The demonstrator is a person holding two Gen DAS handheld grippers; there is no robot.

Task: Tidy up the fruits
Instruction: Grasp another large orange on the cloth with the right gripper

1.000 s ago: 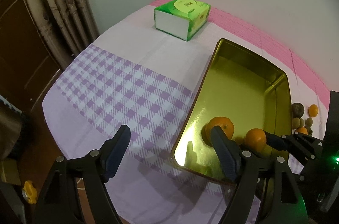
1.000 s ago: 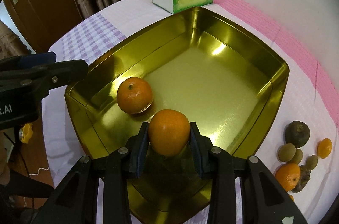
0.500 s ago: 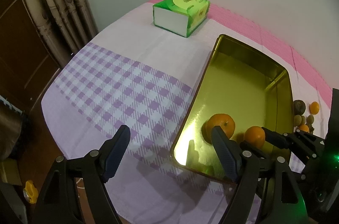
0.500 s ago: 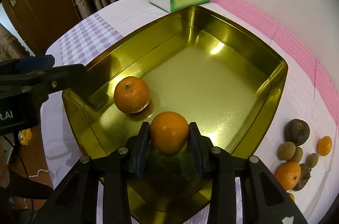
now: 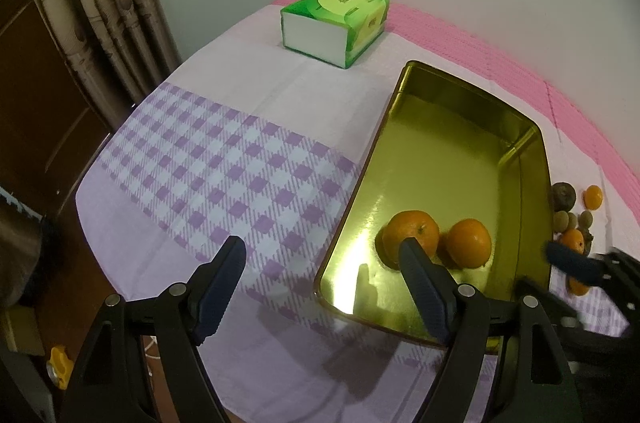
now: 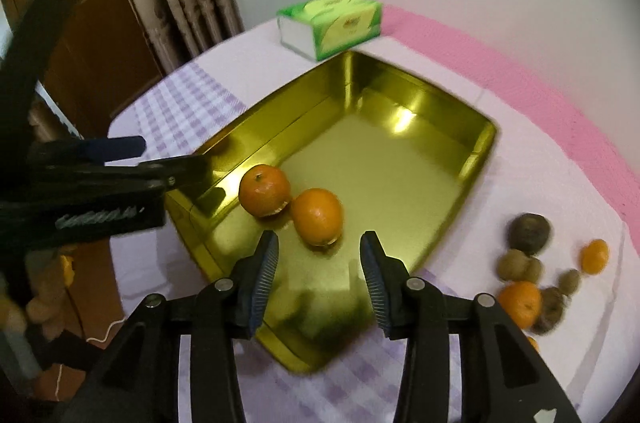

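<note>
Opening, right tongs (image 6: 319, 263) clear of released orange (image 6: 317, 217), which touches second orange (image 6: 264, 189) in gold tray (image 6: 472, 159). Left tongs (image 5: 322, 289) spread apart, empty.

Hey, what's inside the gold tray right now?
Two oranges sit in the gold tray, touching: one with its stem up, one just ahead of the opening right claw. The near corner is hidden behind the claw.

table (image 5: 248, 159) bears tray (image 5: 532, 159), tissue box (image 5: 336, 23), fruits (image 6: 524, 263).
</note>
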